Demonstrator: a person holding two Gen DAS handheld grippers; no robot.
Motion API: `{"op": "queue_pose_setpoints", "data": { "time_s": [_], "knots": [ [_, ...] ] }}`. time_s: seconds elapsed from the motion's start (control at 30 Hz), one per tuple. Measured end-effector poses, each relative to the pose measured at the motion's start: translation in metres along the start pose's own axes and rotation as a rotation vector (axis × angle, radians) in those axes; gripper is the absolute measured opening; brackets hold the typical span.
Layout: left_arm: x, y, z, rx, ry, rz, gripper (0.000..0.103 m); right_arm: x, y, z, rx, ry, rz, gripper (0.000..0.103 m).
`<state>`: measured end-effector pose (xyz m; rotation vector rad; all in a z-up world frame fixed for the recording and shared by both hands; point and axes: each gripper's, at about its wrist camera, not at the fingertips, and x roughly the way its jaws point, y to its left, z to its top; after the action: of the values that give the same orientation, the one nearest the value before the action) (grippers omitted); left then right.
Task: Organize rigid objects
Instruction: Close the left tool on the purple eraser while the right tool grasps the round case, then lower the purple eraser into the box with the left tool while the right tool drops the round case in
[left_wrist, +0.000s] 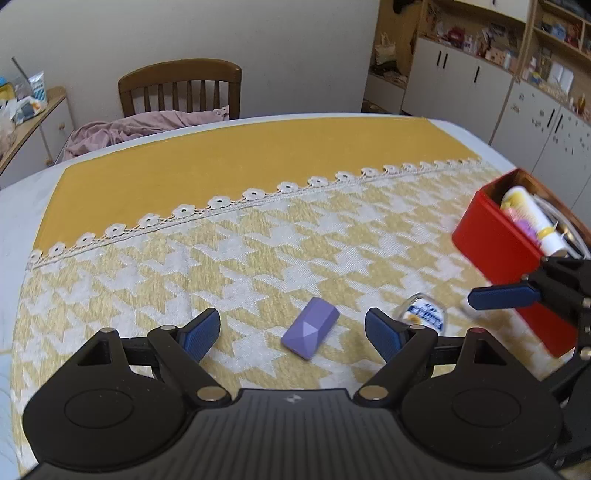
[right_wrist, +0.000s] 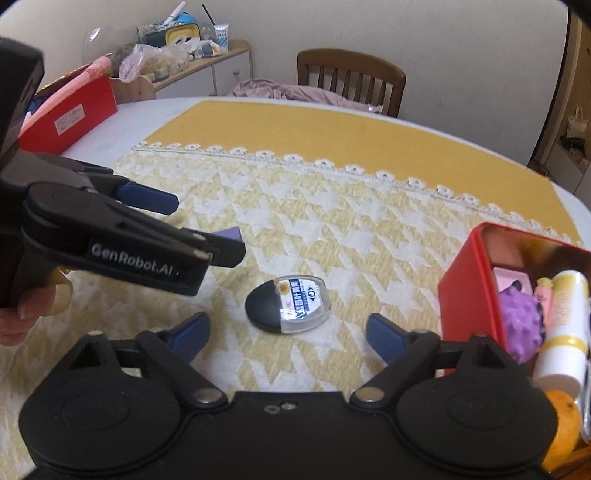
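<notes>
Plainly, "GenRobot.AI" reads on the left tool (right_wrist: 207, 229), spread above the purple block (left_wrist: 310, 333), while the right tool (right_wrist: 286, 334), also spread, frames a labelled case (right_wrist: 286, 308), print illegible.

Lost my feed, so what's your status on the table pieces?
Left gripper and right gripper both open, empty. Purple block lined up ahead of left, oval case ahead of right. Red box alongside. Nothing in the way.

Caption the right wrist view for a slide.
Open right gripper above an oval case; left gripper and red box flank it.
</notes>
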<state>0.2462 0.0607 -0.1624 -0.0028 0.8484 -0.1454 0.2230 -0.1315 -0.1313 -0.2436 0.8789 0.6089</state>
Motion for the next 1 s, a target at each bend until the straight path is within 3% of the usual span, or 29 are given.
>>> {"op": "queue_pose_setpoints", "data": {
  "time_s": [0.13, 0.2, 0.33, 0.6, 0.8, 1.0],
  "knots": [
    [0.008, 0.003, -0.001, 0.019, 0.004, -0.008, 0.085, 0.008, -0.004, 0.000, 0.006, 0.005, 0.017, 0.080],
    [0.011, 0.004, -0.001, 0.025, 0.006, -0.009, 0.074, 0.009, -0.004, 0.000, -0.005, -0.001, 0.023, 0.079],
    [0.014, 0.000, -0.002, 0.063, -0.009, 0.004, 0.069, 0.011, -0.005, 0.001, -0.021, -0.009, 0.037, 0.077],
    [0.011, -0.008, -0.003, 0.096, -0.022, 0.011, 0.032, 0.010, -0.008, -0.001, -0.044, -0.039, 0.023, 0.057],
    [0.010, -0.010, -0.002, 0.070, -0.008, 0.029, 0.020, 0.008, -0.006, -0.001, -0.044, -0.041, 0.005, 0.053],
    [0.004, -0.012, -0.002, 0.034, 0.020, 0.041, 0.020, 0.002, -0.002, -0.003, -0.028, -0.037, -0.009, 0.053]
  ]
}}
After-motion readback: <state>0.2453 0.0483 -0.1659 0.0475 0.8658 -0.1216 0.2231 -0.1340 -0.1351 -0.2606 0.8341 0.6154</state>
